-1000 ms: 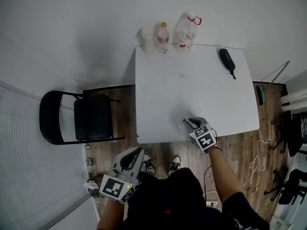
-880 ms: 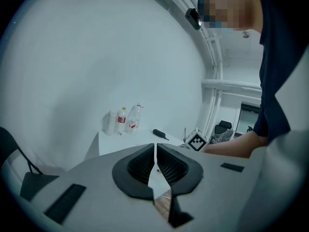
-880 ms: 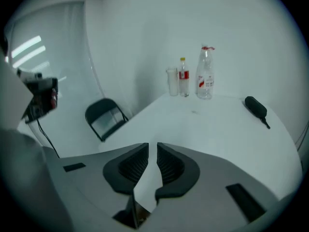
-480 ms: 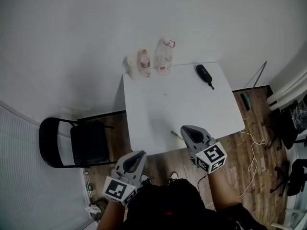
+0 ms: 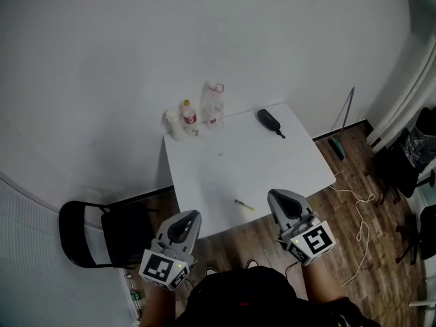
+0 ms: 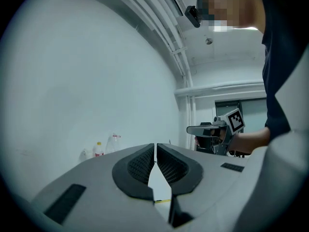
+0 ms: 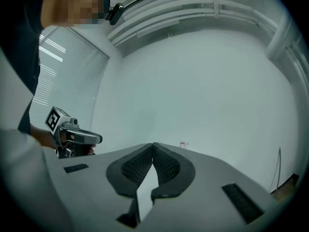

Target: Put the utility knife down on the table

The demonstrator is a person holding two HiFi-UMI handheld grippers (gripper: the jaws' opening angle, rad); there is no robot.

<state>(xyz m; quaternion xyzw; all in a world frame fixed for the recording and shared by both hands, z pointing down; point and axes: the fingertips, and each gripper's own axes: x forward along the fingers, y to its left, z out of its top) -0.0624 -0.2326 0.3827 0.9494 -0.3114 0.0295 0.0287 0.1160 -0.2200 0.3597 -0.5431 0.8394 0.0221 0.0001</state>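
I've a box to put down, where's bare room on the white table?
The white table is bare across its middle, between the small yellow utility knife near the front edge and the black oblong case at the far right. Clear plastic bottles crowd the far left corner.

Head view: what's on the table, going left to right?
pale container → red-label bottle → clear plastic bottle → utility knife, lying alone near the front edge → black case
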